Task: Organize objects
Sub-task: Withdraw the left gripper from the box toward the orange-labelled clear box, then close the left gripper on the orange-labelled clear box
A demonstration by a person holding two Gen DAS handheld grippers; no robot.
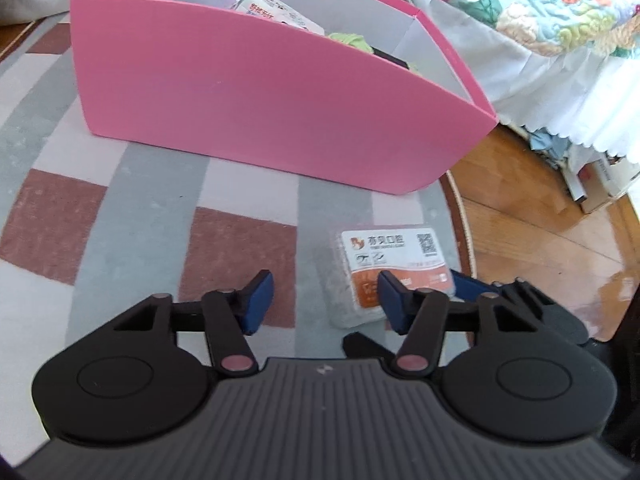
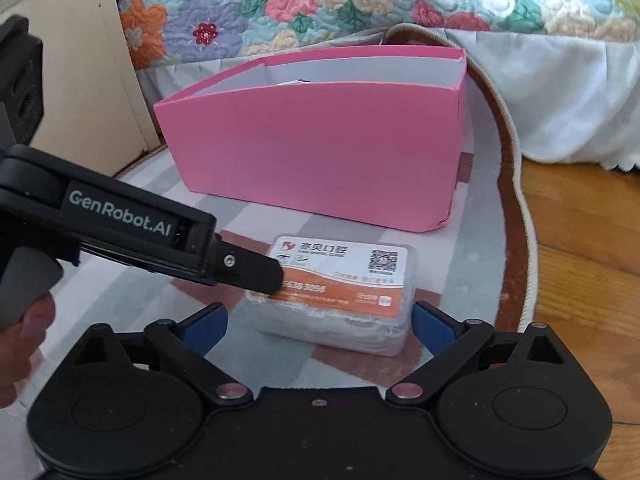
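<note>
Right gripper (image 2: 318,326): jaws held wide, either side of the clear labelled plastic box (image 2: 336,296), untouched.
Left gripper (image 1: 326,300): jaws part open, nothing gripped.
Pink box (image 1: 256,92): stood behind on the rug (image 1: 120,200).

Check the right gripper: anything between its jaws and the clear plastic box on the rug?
Partly. The left gripper reaches in from the left, its fingertip over the clear plastic box label's left end. The right gripper jaws stand open either side of the box. The rug toward the pink bin looks free.
</note>
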